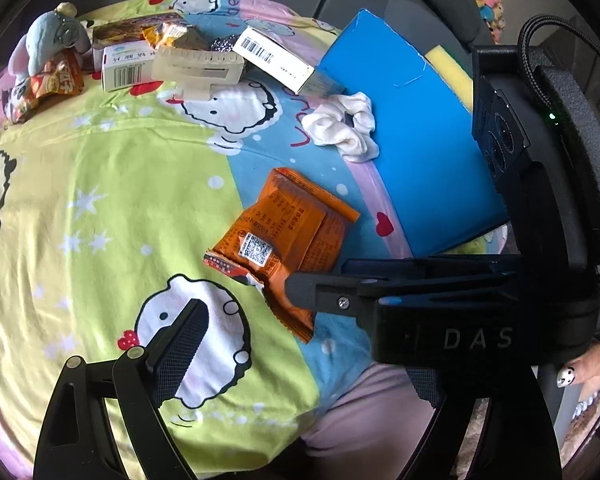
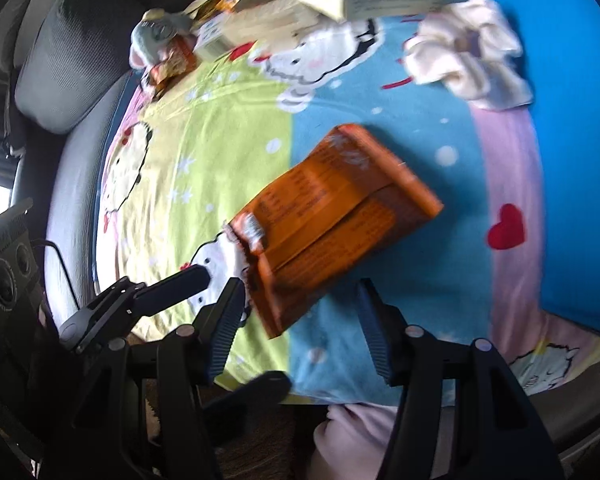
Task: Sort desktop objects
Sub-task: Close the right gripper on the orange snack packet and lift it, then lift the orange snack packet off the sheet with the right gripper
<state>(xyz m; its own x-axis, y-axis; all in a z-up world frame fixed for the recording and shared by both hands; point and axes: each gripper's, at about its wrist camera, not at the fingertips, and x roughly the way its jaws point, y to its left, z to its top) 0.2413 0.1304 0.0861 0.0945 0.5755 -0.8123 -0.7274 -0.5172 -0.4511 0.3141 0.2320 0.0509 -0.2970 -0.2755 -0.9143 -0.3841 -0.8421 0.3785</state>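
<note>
Orange snack packet (image 1: 281, 240) lies flat on the cartoon-print cloth (image 1: 99, 208), printed back up, pretty much mid-table. The right gripper (image 2: 300, 330) hangs over its near end with jaws spread wide, gripping nothing; the packet's torn corner sits just beside the left finger. The left gripper (image 1: 300, 360) is also spread apart and empty, one finger over the cloth, the other hidden behind the right tool. A white scrunchie (image 1: 342, 128) rests past the packet, touching the blue box (image 1: 412, 160). At the far edge there's a pile: white cartons (image 1: 273, 58), a plush toy (image 1: 49, 38), more snack bags (image 1: 47, 86).
</note>
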